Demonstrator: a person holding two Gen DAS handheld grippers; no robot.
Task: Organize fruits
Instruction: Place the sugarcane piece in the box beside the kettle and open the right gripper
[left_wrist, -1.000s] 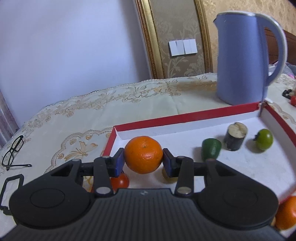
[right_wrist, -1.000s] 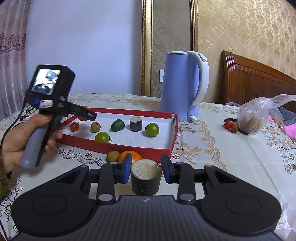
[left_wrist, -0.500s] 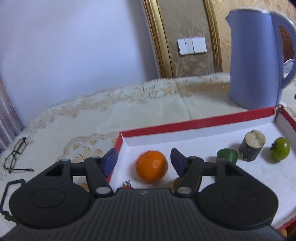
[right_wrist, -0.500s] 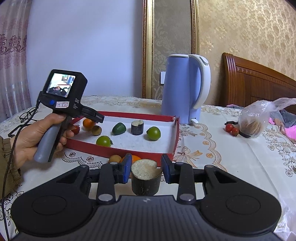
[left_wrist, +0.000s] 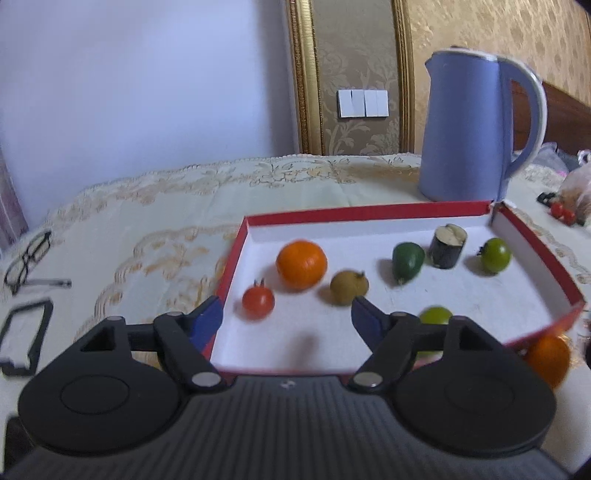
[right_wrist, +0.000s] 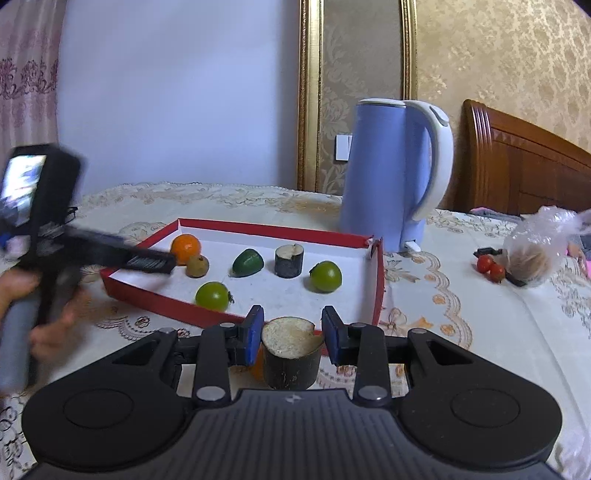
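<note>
A red box lid (left_wrist: 369, 212) with a white floor holds an orange (left_wrist: 301, 264), a red tomato (left_wrist: 258, 302), a brown fruit (left_wrist: 349, 288), a dark green fruit (left_wrist: 407, 260), a dark cane stub (left_wrist: 447, 246) and two green tomatoes (left_wrist: 496, 254). My left gripper (left_wrist: 286, 319) is open and empty over the box's near left corner; it is blurred in the right wrist view (right_wrist: 149, 263). My right gripper (right_wrist: 291, 330) is shut on a second dark cane stub (right_wrist: 291, 352), in front of the box (right_wrist: 376, 280).
A blue kettle (right_wrist: 391, 170) stands behind the box. Another orange (left_wrist: 548, 360) lies outside the box's near right corner. Glasses (left_wrist: 26, 260) and a phone (left_wrist: 22, 338) lie at the left. Cherry tomatoes (right_wrist: 489, 266) and a plastic bag (right_wrist: 537, 251) lie at the right.
My left gripper opened and let go of the orange in the box, then drew back toward the near edge. My right gripper kept its hold on the cane stub and moved closer to the box.
</note>
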